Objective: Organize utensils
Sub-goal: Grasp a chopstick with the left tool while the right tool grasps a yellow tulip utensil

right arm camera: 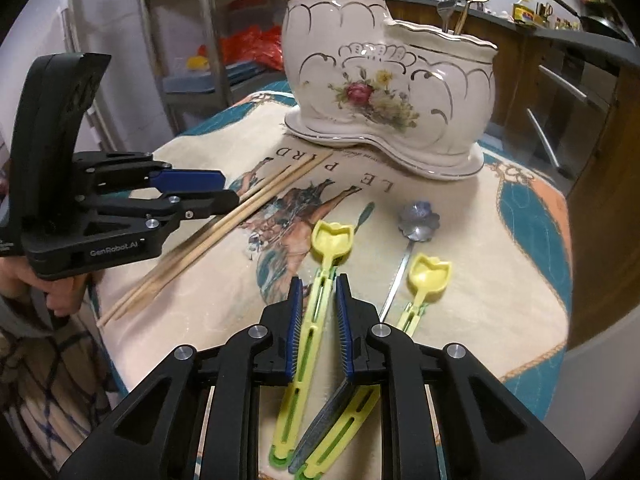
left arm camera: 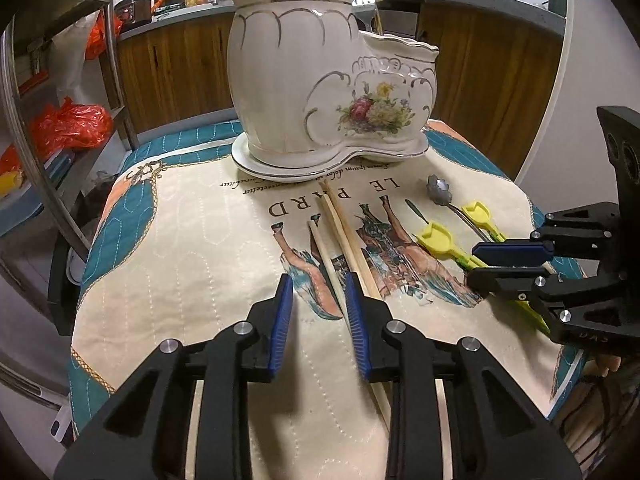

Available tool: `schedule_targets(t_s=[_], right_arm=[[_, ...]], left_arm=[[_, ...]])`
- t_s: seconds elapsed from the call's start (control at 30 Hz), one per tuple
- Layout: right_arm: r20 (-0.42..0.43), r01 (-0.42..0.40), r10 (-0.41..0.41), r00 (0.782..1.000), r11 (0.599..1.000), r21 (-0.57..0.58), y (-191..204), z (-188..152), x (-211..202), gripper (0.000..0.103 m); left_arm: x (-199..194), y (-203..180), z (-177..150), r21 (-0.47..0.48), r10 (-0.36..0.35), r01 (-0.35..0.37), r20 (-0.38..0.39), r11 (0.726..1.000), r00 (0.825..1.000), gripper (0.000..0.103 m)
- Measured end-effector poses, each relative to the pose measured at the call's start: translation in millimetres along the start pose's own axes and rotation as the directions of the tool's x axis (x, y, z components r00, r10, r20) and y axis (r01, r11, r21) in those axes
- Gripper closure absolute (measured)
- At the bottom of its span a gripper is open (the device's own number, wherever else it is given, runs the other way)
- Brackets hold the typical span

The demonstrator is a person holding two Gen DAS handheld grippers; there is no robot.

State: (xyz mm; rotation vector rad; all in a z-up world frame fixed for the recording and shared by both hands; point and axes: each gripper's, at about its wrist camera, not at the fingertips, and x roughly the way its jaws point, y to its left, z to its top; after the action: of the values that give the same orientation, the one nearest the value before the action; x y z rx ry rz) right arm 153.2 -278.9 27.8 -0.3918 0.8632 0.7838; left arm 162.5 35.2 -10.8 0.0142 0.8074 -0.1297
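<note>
A: Quick pass. Step in hand looks like the pick-up: both grippers are low over the desk [left arm camera: 168,240], each lined up on a utensil.

B: Left gripper [left arm camera: 318,300]?

A: Jaws narrowed around the pale chopstick [left arm camera: 326,264], which runs between the blue pads. A gap shows on the left side, so not yet clamped. I'd call it released, closing in. Two more chopsticks [left arm camera: 348,232] lie just right of it, touching each other.

B: Right gripper [right arm camera: 318,300]?

A: Straddles the handle of the yellow tulip spoon [right arm camera: 320,264]. Pads sit close on both sides of the handle, but slivers of gap show. Not grasping yet, I judge.

B: Other items?

A: A second yellow spoon [right arm camera: 428,276] to its right, and a metal flower spoon [right arm camera: 418,220] between the two, handle running toward the camera. All lie flat on the printed cloth.

B: Destination?

A: The ceramic holder [right arm camera: 384,80], at the far side of the desk on its saucer. Two compartments; forks [right arm camera: 460,4] stand in the lower one. Chopstick ends seem to poke out of the tall one, hard to confirm.

B: Next move?

A: Finish both squeezes, then lift straight up. The chopstick is thin and round, so it may roll or slip; the neighbouring pair could get nudged.
</note>
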Motion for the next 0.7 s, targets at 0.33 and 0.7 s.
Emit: schedule_targets(t_s=[0.33,0.7], right_arm=[[-0.154,0.005,-0.015,0.988,0.998,-0.064,5.8,16.0,6.8,0.085],[-0.475,-0.055,-0.012,0.88,0.99,-0.127,12.2,56.0,34.5,0.085]], left_arm=[[1.3,0.9,1.6,0.05,0.019,-0.016,-0.053,0.999,0.998,0.092],[9.9,7.0,25.8,0.132,-0.014,0.055,-0.297,0.99,0.955,0.094]])
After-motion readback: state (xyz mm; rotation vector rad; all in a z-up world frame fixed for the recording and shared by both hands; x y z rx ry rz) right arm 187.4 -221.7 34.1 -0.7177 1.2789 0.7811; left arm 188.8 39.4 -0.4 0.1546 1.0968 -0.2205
